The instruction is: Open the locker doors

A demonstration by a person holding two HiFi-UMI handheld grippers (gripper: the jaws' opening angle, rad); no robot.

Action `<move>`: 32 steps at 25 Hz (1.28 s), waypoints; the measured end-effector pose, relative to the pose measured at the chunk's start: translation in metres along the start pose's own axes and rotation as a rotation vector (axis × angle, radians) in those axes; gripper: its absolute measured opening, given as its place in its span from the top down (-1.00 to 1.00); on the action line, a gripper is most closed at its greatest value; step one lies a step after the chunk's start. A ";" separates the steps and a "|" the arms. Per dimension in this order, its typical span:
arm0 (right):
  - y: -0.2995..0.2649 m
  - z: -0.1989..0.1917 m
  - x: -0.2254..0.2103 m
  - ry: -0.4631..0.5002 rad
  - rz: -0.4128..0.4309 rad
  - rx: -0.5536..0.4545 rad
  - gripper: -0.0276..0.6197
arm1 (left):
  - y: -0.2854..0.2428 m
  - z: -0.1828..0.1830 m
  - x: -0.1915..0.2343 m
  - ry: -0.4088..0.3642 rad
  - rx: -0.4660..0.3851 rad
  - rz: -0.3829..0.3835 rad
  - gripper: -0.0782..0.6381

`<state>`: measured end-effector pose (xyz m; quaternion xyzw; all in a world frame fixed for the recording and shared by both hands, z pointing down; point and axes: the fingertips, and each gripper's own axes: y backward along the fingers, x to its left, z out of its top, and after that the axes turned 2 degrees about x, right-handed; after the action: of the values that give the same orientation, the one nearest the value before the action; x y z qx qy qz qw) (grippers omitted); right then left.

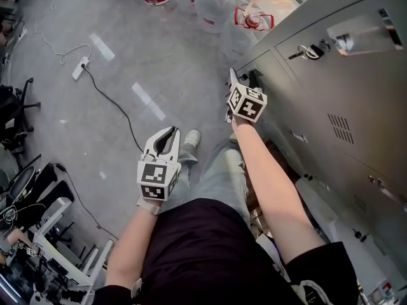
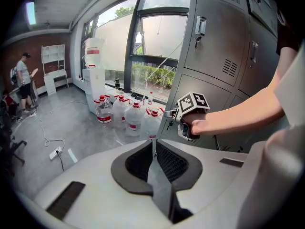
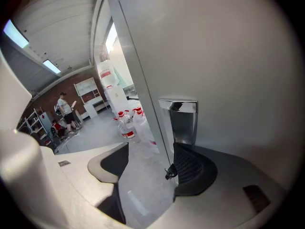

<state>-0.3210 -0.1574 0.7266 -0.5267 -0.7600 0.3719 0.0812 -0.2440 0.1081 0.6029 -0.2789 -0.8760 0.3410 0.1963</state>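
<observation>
- left gripper (image 2: 153, 141): jaws together, empty
- right gripper (image 3: 150, 151): jaws apart, door (image 3: 228, 56) edge between them, handle (image 3: 183, 123) just beyond
- at least four red-label jugs (image 2: 134, 118) far left, print unreadable

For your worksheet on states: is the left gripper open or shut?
Shut: the left gripper shows its jaws meeting, with nothing between them.

Water jugs (image 1: 219, 5) near window (image 2: 157, 46); power strip (image 1: 80, 68) on floor (image 1: 127, 37); dispenser (image 2: 94, 75) alongside.
</observation>
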 end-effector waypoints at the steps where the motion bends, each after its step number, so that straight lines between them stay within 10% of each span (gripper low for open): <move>1: 0.001 0.001 0.000 0.006 -0.018 -0.003 -0.01 | 0.001 -0.001 0.000 0.002 0.002 -0.002 0.72; 16: -0.008 0.024 0.011 -0.086 -0.118 -0.106 -0.39 | 0.016 -0.015 0.007 0.002 0.003 -0.042 0.72; 32: 0.051 -0.043 0.055 -0.060 -0.092 -0.058 -0.11 | 0.035 -0.024 0.019 -0.023 -0.006 -0.096 0.72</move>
<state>-0.2853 -0.0808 0.7095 -0.4818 -0.7961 0.3613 0.0600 -0.2339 0.1530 0.5976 -0.2332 -0.8916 0.3315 0.2018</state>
